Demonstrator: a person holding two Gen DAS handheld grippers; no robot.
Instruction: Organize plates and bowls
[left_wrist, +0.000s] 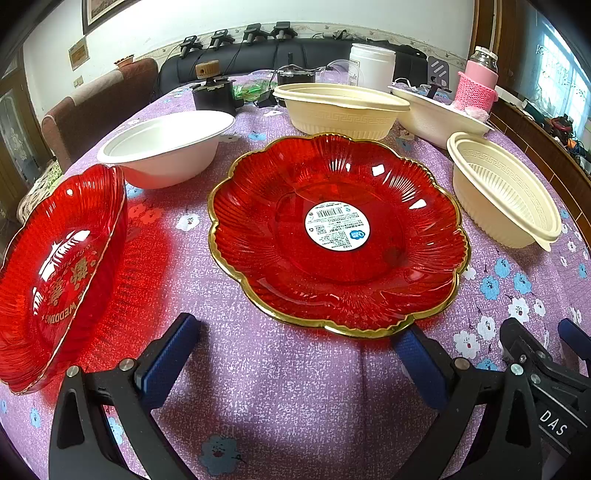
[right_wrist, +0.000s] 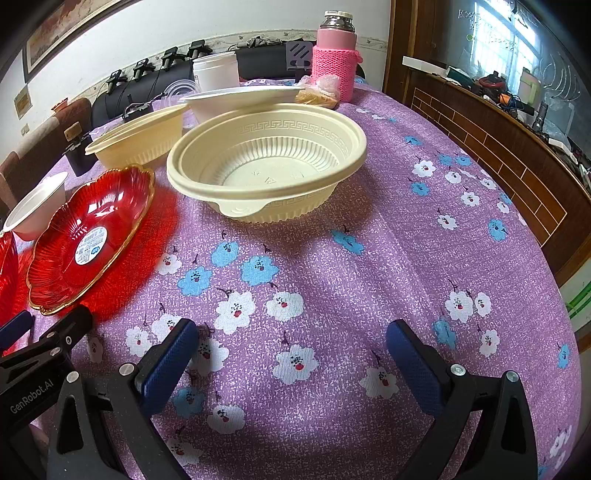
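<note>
A red gold-rimmed plate (left_wrist: 338, 229) with a white sticker lies on the table just ahead of my open left gripper (left_wrist: 295, 350); it also shows in the right wrist view (right_wrist: 92, 236). A second red plate (left_wrist: 59, 273) sits at the left, tilted. A white bowl (left_wrist: 166, 147) stands behind it. A cream bowl (right_wrist: 266, 166) stands ahead of my open, empty right gripper (right_wrist: 291, 350); it also shows in the left wrist view (left_wrist: 506, 188). Another cream bowl (left_wrist: 340, 109) and a white bowl (left_wrist: 439, 114) stand at the back.
A purple flowered cloth (right_wrist: 332, 277) covers the table. A pink-sleeved flask (right_wrist: 334, 55), a white tub (left_wrist: 371, 64) and a black device (left_wrist: 214, 94) stand at the far edge. A wooden cabinet (right_wrist: 498, 147) runs along the right.
</note>
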